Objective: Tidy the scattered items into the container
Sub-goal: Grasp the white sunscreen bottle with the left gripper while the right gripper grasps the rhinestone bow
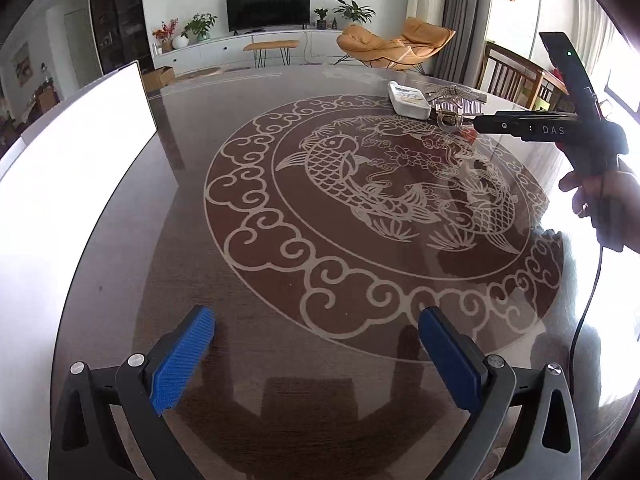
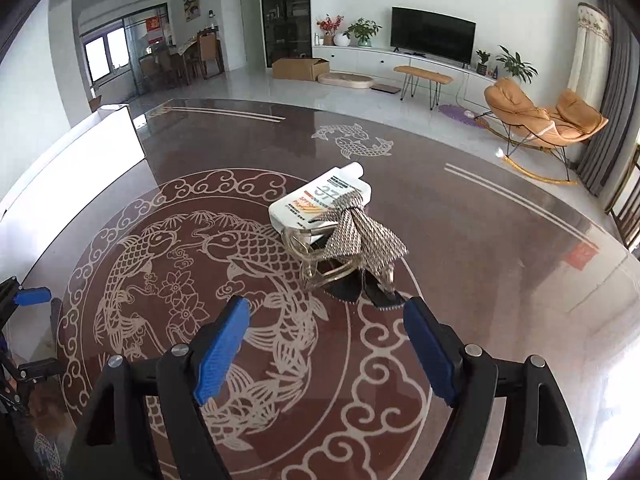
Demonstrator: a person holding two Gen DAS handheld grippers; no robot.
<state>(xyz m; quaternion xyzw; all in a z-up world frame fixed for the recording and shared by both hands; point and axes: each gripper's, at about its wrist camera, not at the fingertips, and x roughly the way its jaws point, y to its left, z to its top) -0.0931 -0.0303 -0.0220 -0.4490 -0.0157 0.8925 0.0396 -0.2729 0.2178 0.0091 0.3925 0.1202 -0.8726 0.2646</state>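
A flat white bottle [image 2: 320, 200] with a printed label lies on the brown glass table [image 2: 460, 240]. A clear hair clip with a patterned grey bow [image 2: 360, 236] leans on the bottle, its black toothed ends toward me. My right gripper [image 2: 326, 308] is open just in front of the clip, nothing between its blue pads [image 2: 224, 344]. My left gripper [image 1: 316, 316] stands wide open and empty over the near table. Bottle [image 1: 408, 100] and clip [image 1: 452, 110] sit far right in the left wrist view. The white container [image 1: 80, 160] stands at the left.
A hand [image 1: 600, 196] grips the right gripper's black housing [image 1: 552, 130] at the right edge. A koi pattern [image 1: 380, 184] covers the table's middle. The container [image 2: 80, 160] lies left of the bottle. Beyond the table are a TV, an orange rocking chair [image 2: 552, 120] and a cardboard box.
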